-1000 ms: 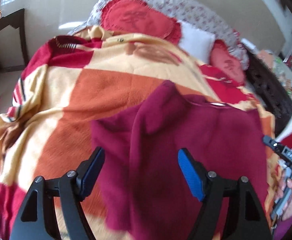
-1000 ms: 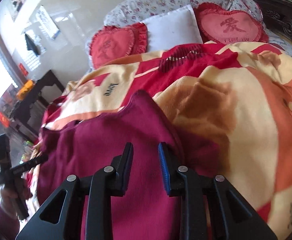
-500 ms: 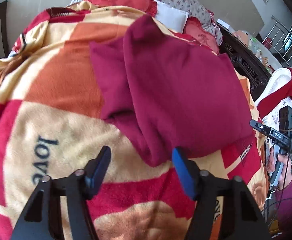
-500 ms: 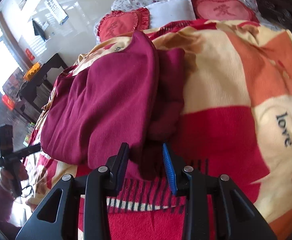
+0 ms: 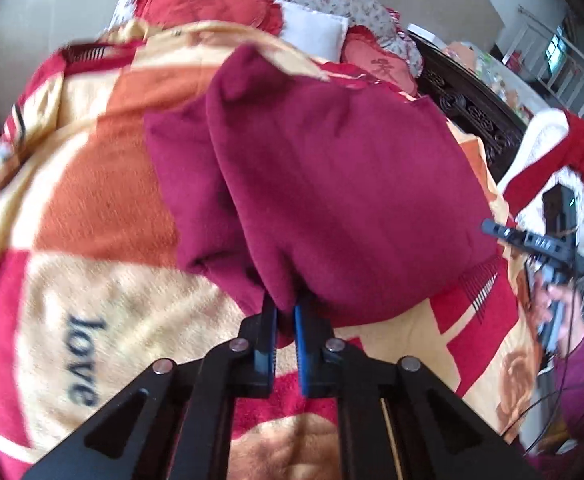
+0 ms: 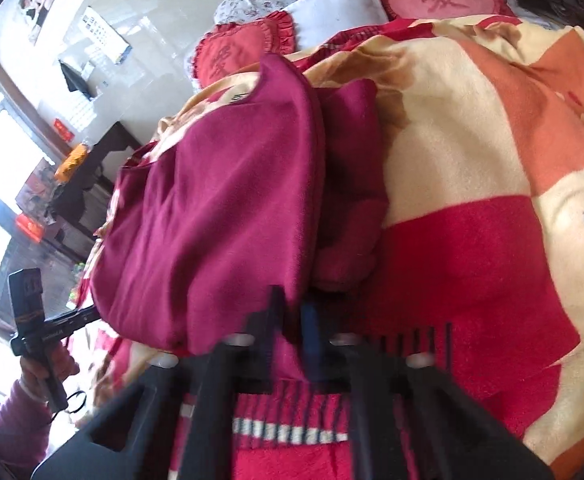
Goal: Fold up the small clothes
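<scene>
A dark maroon garment (image 5: pixel 332 184) lies partly folded on the patterned blanket (image 5: pixel 92 184), with a sleeve doubled along its side. My left gripper (image 5: pixel 285 316) is shut on the garment's near corner, cloth pinched between the blue pads. In the right wrist view the same garment (image 6: pixel 220 208) lies to the left of centre and my right gripper (image 6: pixel 292 312) is shut on its near edge, blurred by motion. Each gripper shows in the other's view, held in a hand: the right one (image 5: pixel 548 248) and the left one (image 6: pixel 32 320).
The blanket (image 6: pixel 472 200) covers the whole bed, with "love" printed on it. Red heart cushions (image 6: pixel 244 48) and a white pillow (image 6: pixel 336 4) lie at the head. A dark carved bed frame (image 5: pixel 472 108) runs along one side, a dark side table (image 6: pixel 92 168) stands on the other.
Both grippers have closed on the garment's near edge; half a second ago both stood open just short of it. A second ago they were over the garment's middle.
</scene>
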